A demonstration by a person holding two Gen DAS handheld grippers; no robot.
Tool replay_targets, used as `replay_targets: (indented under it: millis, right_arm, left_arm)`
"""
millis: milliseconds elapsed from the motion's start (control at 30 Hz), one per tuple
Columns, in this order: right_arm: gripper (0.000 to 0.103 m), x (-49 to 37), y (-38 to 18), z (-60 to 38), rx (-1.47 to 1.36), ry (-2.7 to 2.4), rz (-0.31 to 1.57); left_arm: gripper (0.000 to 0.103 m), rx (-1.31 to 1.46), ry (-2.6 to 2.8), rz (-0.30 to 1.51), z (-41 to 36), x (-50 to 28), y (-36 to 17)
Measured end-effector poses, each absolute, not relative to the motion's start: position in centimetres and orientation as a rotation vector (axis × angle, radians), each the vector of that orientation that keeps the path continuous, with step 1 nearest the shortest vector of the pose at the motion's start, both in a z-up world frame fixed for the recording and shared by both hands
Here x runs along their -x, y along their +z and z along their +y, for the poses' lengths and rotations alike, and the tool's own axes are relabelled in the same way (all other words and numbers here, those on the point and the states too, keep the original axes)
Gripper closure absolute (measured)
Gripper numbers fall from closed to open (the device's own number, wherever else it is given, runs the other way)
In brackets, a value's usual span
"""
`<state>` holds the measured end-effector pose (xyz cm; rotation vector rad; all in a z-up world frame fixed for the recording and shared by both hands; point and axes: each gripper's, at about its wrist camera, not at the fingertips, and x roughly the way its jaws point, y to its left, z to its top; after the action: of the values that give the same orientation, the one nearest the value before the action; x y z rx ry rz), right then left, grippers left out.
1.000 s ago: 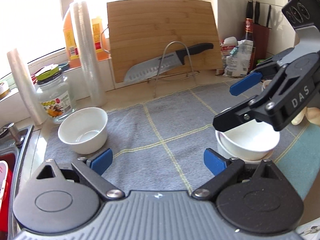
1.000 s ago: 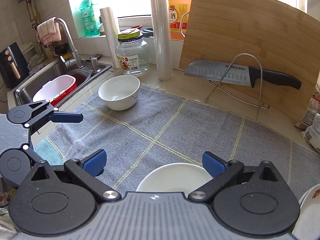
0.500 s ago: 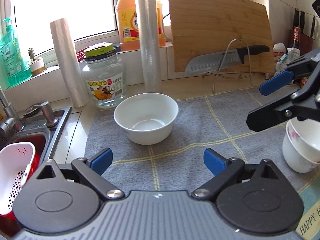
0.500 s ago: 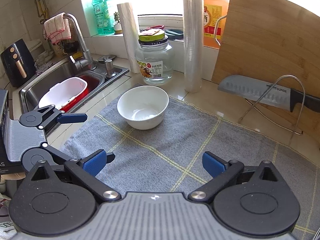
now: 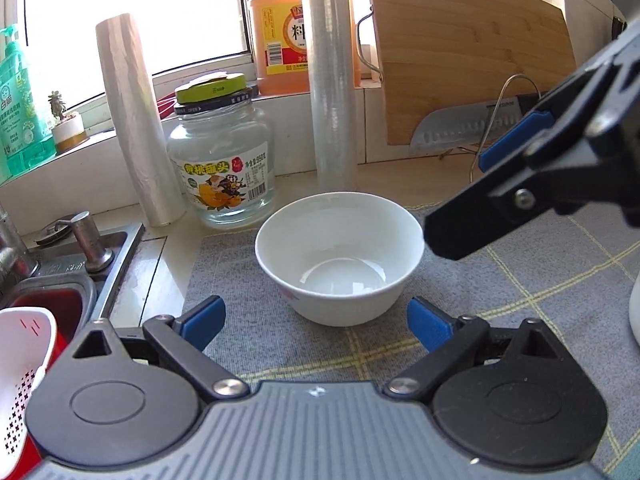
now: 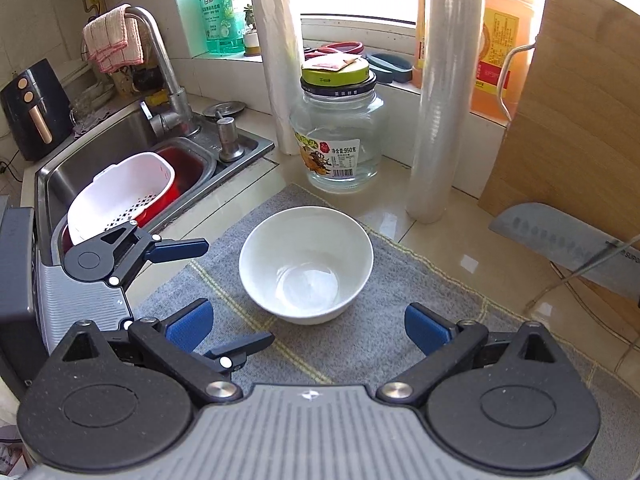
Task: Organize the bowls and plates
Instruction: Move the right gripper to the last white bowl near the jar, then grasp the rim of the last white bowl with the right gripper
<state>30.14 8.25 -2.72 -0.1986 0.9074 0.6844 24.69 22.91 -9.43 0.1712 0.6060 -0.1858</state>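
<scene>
A white empty bowl (image 5: 340,256) stands on the grey mat (image 5: 248,320) just ahead of my left gripper (image 5: 316,322), which is open and empty. The bowl also shows in the right wrist view (image 6: 306,264), just ahead of my right gripper (image 6: 306,326), which is open and empty too. The right gripper (image 5: 500,196) appears in the left wrist view, above and right of the bowl. The left gripper (image 6: 224,300) shows in the right wrist view, left of the bowl. The edge of another white bowl (image 5: 634,312) shows at the far right.
A glass jar (image 5: 222,168), two plastic-wrap rolls (image 5: 334,80) and an orange bottle (image 5: 280,28) stand behind the bowl. A bamboo board (image 5: 468,60) and a knife on a wire rack (image 6: 560,240) are at the right. The sink (image 6: 120,152) holds a white basket (image 6: 120,196).
Both grippers have swung left and moved in on the lone white bowl, which now sits close in front of each. The stacked bowls have slid out to the right edge.
</scene>
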Motion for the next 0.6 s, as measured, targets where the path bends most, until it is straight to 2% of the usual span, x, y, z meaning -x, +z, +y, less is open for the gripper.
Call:
replay_targets:
  millis: [433,600]
  right_arm:
    - [0.002,-35.7,-5.8,10.9,0.232,0.692,0.986]
    - [0.007,-37.1,-6.6,11.2,0.202,0.697,1.006]
  left_arm:
    - [0.006,-0.190,-0.245,0.605,22.4,-26.8,-10.4]
    - [0.006,-0.196,-0.261,0.602,22.3,-27.0,-10.4]
